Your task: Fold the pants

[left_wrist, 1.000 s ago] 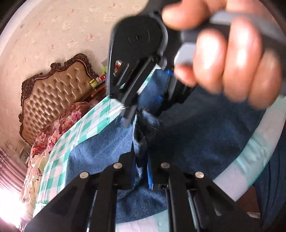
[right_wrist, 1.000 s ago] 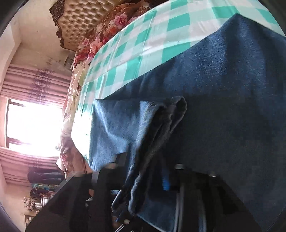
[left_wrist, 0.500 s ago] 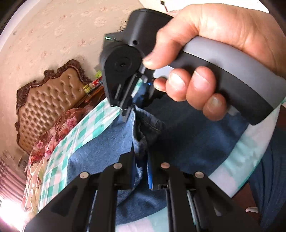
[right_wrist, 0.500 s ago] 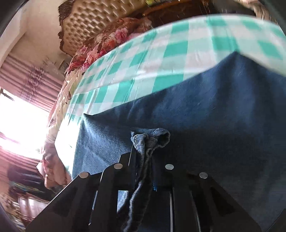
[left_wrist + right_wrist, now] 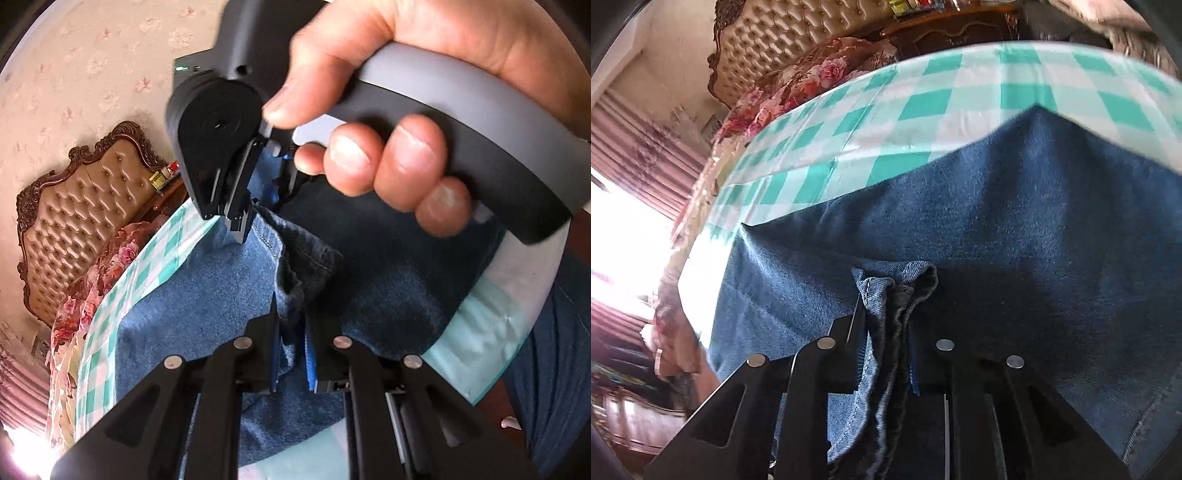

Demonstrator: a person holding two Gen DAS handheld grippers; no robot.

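Pants point(image 5: 207, 317) on checked cloth point(image 5: 923, 122) | L tool point(image 5: 291, 332) pinching hem | R tool point(image 5: 886, 332) opening slightly, hem fold between pads

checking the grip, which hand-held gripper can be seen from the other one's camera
The right hand-held gripper: the left camera shows it held in a hand, pinching the jeans hem. The right camera shows no left hand-held gripper.

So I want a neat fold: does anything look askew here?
Nothing is damaged or spilled. The jeans lie skewed across the checked cloth, and each pair of tongs, left and right, pinches a bunched hem.
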